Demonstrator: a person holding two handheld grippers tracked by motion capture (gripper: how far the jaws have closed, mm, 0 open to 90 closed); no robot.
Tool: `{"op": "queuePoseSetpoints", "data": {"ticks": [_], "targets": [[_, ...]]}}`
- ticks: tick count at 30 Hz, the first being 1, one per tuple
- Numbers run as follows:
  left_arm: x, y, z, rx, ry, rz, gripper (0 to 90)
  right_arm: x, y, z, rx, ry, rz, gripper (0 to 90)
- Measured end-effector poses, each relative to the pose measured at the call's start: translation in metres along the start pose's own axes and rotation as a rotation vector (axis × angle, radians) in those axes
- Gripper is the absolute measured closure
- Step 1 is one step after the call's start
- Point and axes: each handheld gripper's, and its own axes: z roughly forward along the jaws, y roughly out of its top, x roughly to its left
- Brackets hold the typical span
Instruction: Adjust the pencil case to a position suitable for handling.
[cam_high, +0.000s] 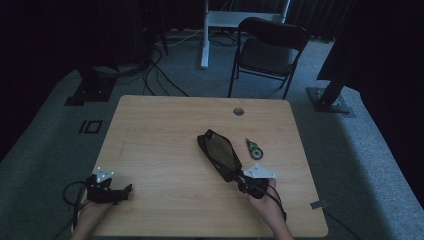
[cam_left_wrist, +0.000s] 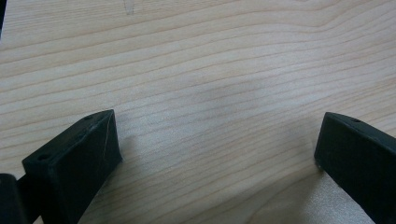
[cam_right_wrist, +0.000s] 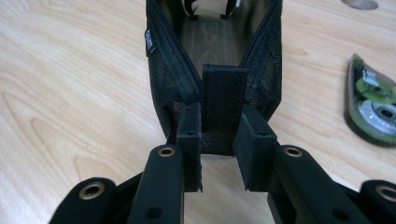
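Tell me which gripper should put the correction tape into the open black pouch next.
Left, probably. The left gripper is open and empty over bare table, though farther from the correction tape. The right gripper is shut on the black pouch, holding its end tab.

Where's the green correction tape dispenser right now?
The green correction tape dispenser lies on the wooden table, right of centre in the high view, just right of the black mesh pouch.
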Motion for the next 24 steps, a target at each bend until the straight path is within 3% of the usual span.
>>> {"op": "queuePoseSetpoints", "data": {"ticks": [24], "targets": [[0.0, 0.0, 0.0, 0.0, 0.0, 0.0, 0.2, 0.003, -0.03, -0.04, -0.005, -0.031, 0.027, 72.5]]}}
